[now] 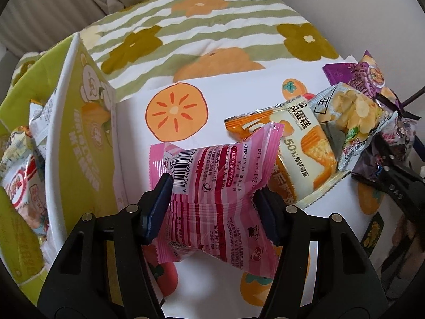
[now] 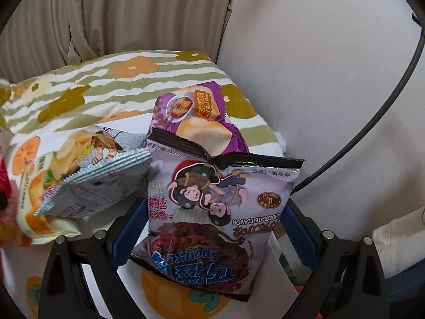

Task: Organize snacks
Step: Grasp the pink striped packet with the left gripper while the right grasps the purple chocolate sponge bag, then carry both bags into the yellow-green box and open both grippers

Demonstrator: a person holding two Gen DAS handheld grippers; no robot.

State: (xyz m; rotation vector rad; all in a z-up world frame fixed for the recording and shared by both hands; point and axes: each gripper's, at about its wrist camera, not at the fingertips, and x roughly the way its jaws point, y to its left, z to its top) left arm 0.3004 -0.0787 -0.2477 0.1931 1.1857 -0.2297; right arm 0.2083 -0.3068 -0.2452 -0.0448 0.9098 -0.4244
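My left gripper [image 1: 211,202] is shut on a pink striped snack packet [image 1: 212,186], pinching its middle above the white persimmon-print table [image 1: 138,122]. To its left stands a green and white box [image 1: 77,133] holding several snack packets [image 1: 21,186]. To the right lie an orange cake packet [image 1: 300,154], a grey chips bag [image 1: 353,125] and a purple bag [image 1: 364,71]. My right gripper [image 2: 209,228] is shut on a lilac chocolate sponge-crunch bag [image 2: 212,212], held upside down. The chips bag [image 2: 87,170] and purple bag [image 2: 194,117] lie beyond it.
A striped floral cushion [image 1: 202,26] lies behind the table, with curtains [image 2: 119,13] and a white wall [image 2: 318,66] beyond. A black cable [image 2: 385,106] curves down at the right. The table's right edge is near my right gripper.
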